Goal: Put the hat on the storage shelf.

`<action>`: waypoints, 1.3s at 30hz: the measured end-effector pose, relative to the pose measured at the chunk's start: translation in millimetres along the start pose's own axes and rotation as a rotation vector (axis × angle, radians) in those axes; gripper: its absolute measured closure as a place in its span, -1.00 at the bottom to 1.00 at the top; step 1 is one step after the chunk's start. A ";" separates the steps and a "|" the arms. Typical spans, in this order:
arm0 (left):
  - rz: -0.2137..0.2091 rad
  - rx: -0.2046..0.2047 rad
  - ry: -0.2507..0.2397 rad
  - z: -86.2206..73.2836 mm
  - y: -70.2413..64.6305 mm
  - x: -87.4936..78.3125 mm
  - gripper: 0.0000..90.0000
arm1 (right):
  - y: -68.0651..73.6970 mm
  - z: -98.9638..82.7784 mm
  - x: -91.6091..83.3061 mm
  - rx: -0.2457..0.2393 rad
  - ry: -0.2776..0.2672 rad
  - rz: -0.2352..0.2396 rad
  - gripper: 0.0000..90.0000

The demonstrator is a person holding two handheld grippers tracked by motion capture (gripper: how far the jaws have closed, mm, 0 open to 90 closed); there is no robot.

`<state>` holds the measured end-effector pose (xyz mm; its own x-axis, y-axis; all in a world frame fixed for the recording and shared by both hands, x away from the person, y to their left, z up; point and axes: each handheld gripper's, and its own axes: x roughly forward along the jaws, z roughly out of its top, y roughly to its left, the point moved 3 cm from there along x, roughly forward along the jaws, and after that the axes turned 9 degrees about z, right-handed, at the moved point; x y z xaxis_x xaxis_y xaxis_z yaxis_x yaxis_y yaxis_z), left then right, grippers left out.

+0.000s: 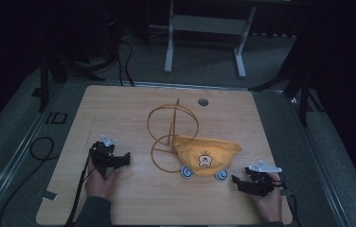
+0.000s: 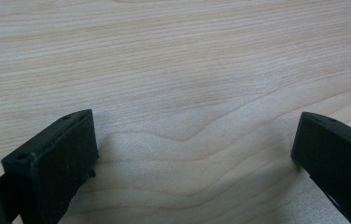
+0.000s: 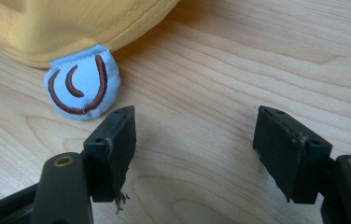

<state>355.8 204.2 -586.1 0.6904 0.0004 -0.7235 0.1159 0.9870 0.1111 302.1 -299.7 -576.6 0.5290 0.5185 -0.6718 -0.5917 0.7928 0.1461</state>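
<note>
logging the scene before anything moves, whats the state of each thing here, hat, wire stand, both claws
yellow hat: lying on the table, leaning against the stand's base, not hung, cartoon face toward the person
blue ear tab: flat on the wood, just ahead of the right claw
wire stand: upright, nothing hanging from its top
left claw: open, over bare wood
right claw: open, nothing between the jaws
</note>
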 end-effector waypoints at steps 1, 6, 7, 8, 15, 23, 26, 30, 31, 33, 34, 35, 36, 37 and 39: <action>0.000 0.000 0.000 0.0 0.0 0.0 -0.99 | -0.4 -0.5 -0.4 0.005 -0.006 0.004 -0.34; 0.000 0.000 0.001 0.0 0.0 0.0 -0.99 | 1.8 -3.2 0.6 -0.037 -0.013 -0.014 -0.35; 0.000 0.000 0.000 0.0 0.0 0.0 -0.99 | 2.4 -3.2 0.9 -0.042 -0.011 -0.018 -0.35; 0.000 0.000 0.000 0.0 0.0 0.0 -0.99 | 2.4 -3.2 0.9 -0.041 -0.011 -0.019 -0.35; 0.000 0.000 0.000 0.0 0.0 0.0 -0.99 | 5.1 -2.1 0.4 -0.042 0.024 -0.012 -0.41; -0.006 0.007 0.001 0.0 -0.3 -0.1 -0.99 | 13.8 -1.3 -7.4 -0.029 -0.014 0.096 -0.24; -0.006 0.006 0.000 0.0 -0.5 -0.1 -0.99 | 17.2 1.3 -8.3 -0.034 -0.027 0.108 -0.27; -0.006 0.006 0.000 0.0 -0.6 -0.1 -0.99 | 23.9 3.8 -5.8 -0.064 -0.026 0.111 -0.28; -0.007 0.006 -0.001 0.1 -0.6 -0.1 -0.99 | 25.5 4.7 -4.6 -0.071 -0.028 0.109 -0.28; -0.007 0.006 -0.001 0.1 -0.7 -0.1 -0.99 | 30.9 8.1 -1.2 -0.085 -0.030 0.116 -0.26; -0.007 0.006 -0.001 0.1 -0.7 -0.1 -0.99 | 30.9 8.1 -1.2 -0.085 -0.030 0.116 -0.26; -0.008 0.007 0.000 0.0 -0.7 -0.1 -0.99 | 34.2 10.6 1.3 -0.092 -0.032 0.120 -0.24; -0.008 0.007 0.000 0.0 -0.7 -0.1 -0.99 | 34.2 10.6 1.3 -0.092 -0.032 0.120 -0.24; -0.008 0.008 0.000 0.1 -0.7 -0.1 -0.99 | 35.7 11.4 2.7 -0.091 -0.029 0.126 -0.22; -0.008 0.007 0.000 0.0 -0.7 -0.1 -0.99 | 39.7 13.6 7.7 -0.098 -0.021 0.130 -0.21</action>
<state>355.7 203.5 -586.1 0.6898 -0.0072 -0.7240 0.1260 0.9859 0.1102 291.0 -259.9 -566.1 0.4563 0.6221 -0.6362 -0.7117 0.6843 0.1586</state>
